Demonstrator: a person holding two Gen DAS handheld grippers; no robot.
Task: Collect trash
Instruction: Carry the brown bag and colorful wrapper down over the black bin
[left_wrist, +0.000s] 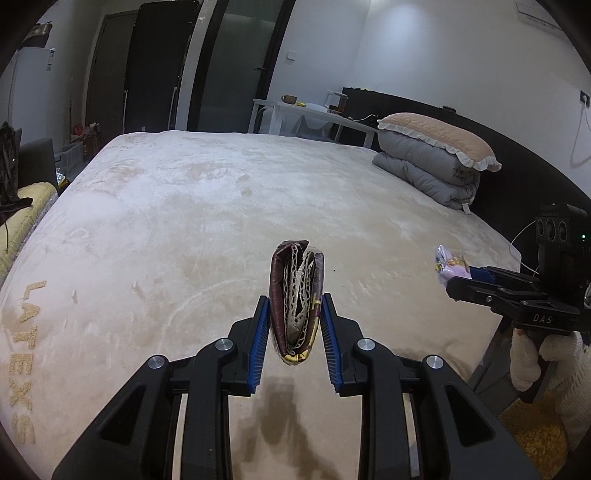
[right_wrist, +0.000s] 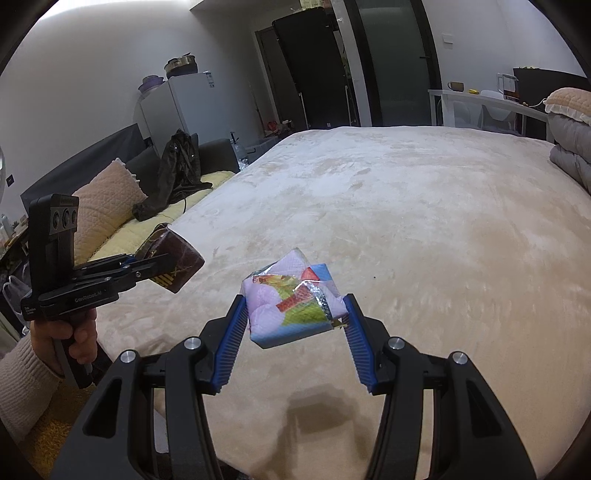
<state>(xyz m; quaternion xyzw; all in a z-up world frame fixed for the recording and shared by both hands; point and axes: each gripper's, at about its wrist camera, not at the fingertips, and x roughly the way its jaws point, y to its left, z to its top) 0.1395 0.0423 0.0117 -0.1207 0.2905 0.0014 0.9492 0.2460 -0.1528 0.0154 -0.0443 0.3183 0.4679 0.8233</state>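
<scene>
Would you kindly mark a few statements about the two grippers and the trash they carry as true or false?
1. The left gripper is shut on a dark brown wrapper. True.
2. The right gripper is empty. False: it is shut on a pastel packet.
3. Both pieces of trash lie on the bed. False: both are held above it.
4. A folded grey quilt sits on the bed with a pillow on top. True.
</scene>
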